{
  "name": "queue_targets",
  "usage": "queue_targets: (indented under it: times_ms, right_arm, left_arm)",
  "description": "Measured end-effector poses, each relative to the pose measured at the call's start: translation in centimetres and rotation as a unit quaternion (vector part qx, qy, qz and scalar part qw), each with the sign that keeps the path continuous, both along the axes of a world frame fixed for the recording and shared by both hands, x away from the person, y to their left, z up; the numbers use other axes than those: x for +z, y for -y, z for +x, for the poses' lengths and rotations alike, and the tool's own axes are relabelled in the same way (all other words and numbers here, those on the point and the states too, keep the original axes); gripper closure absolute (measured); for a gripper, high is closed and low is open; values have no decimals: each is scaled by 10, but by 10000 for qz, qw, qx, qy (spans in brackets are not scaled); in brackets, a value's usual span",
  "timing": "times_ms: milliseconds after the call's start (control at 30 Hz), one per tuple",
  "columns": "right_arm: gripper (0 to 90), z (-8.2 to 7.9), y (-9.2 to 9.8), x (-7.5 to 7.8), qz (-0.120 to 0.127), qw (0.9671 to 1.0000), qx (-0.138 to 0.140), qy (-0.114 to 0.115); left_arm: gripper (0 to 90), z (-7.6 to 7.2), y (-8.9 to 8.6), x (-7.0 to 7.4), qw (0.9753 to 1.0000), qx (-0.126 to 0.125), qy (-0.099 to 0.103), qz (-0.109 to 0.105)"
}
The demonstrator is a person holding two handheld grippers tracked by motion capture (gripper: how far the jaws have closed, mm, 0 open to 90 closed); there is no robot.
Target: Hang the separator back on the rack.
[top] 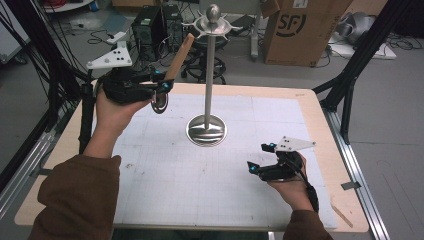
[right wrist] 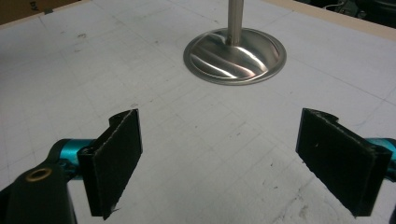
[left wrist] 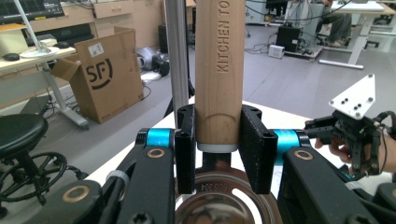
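A kitchen utensil with a wooden handle (top: 181, 55) and a round steel head (top: 160, 102) is held above the table's back left. My left gripper (top: 162, 82) is shut on it where handle meets metal, handle up. In the left gripper view the handle (left wrist: 219, 70) rises between the closed jaws of the left gripper (left wrist: 218, 144). A steel hanging stand (top: 209, 75) with hooks at the top rests on its round base (top: 206, 131) at mid table. My right gripper (top: 259, 157) sits low at the front right, open and empty; in the right gripper view the right gripper (right wrist: 219, 163) faces the base (right wrist: 234, 56).
A white grid mat (top: 200, 185) covers the wooden table. A thin wooden stick (top: 341, 214) lies at the front right edge. Behind the table are a cardboard box (top: 305, 30), a black stool (top: 202, 55) and a computer tower (top: 150, 25).
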State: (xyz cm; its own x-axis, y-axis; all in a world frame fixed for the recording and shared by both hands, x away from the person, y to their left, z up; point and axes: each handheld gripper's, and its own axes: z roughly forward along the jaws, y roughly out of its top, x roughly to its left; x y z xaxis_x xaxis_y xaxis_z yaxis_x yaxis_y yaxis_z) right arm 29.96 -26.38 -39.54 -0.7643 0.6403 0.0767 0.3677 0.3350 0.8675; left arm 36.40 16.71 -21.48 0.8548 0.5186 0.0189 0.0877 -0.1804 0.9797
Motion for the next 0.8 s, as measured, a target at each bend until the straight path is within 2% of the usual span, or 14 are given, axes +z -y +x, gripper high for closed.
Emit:
queue_targets:
  times_ms: [433,800]
  right_arm:
    - [133,0,3,0,26,10000,-20,19]
    - [133,-1,3,0,30,10000,-10,17]
  left_arm:
    - [692,8,8,7,9999,116,29,85]
    - [692,7,12,6,9997,188,60,112]
